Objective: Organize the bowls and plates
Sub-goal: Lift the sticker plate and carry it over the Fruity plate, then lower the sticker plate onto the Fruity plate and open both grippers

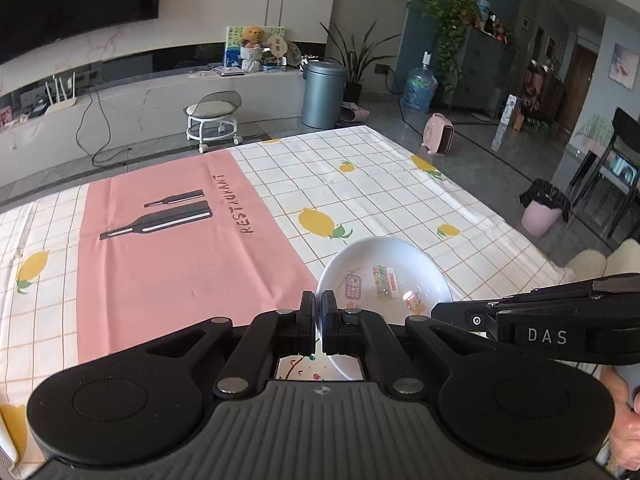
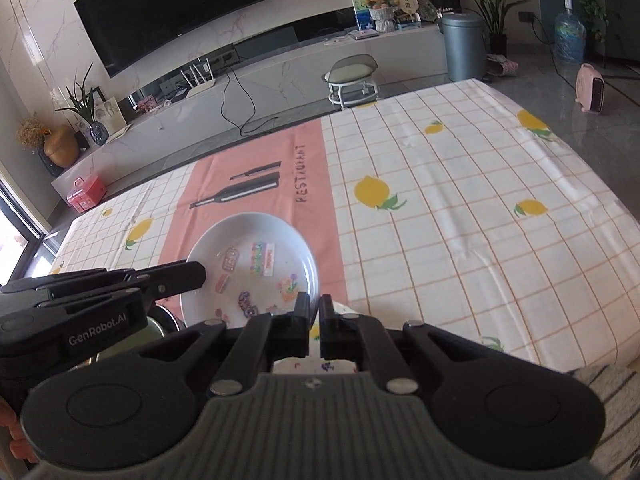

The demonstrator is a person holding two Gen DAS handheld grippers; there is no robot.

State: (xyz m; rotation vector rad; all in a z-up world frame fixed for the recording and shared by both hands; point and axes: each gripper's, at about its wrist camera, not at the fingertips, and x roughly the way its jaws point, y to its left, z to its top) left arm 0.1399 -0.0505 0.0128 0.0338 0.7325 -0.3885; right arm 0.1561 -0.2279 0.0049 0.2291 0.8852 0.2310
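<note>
Between both grippers' [image 1: 319, 312] jaws, plate [image 1: 384, 276] rim.

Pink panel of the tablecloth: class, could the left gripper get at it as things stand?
Probably not yet. Nothing lies on the pink panel, but the left gripper is shut on the white plate's rim, as is the right gripper.

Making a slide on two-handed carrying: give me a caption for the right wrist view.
Both tools, right and left, clamp opposite rims of a stickered white plate above the lemon-print tablecloth.
</note>
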